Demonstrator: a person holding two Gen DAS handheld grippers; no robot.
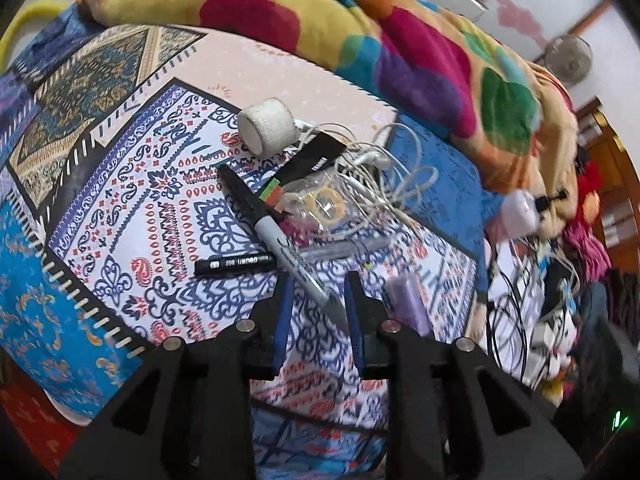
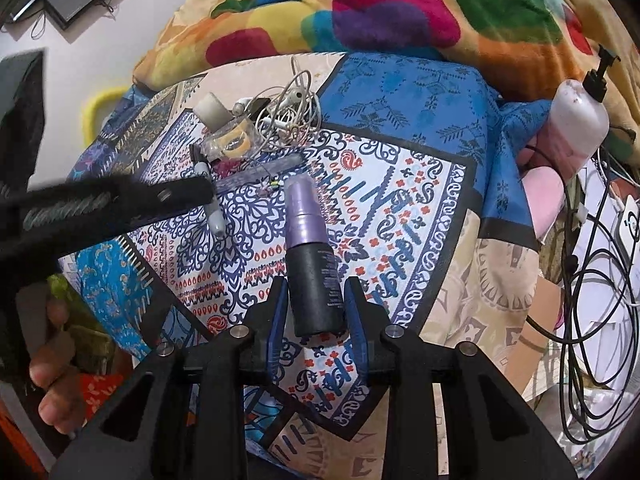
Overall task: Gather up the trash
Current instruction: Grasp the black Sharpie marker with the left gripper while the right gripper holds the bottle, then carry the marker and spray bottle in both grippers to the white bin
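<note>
- At the far left of the right wrist view, a person's hand grasps a black grip handle.
- The left gripper has matte black arms with blue pads; its jaws stand a little apart, and the grey end of the marker lies between them. I cannot tell whether the pads touch it.
- That marker is a slim cylinder, black cap and grey barrel, lying diagonally on the patterned bedsheet, a flat cotton print of blue and red paisley.
- Beside it lies a short black pen with white lettering.
- Behind sits a stubby white roll of tape, rough-surfaced, and a crinkled clear plastic bag holding yellow rings.
- A tangle of thin white earphone cords loops just right of the bag.
- The right gripper is clamped on the spray bottle, a smooth cylinder with a black body and glossy purple cap, held above the sheet.
- A fluffy multicoloured blanket is bunched along the back.
- At right, a pink pump bottle leans above black cables.
</note>
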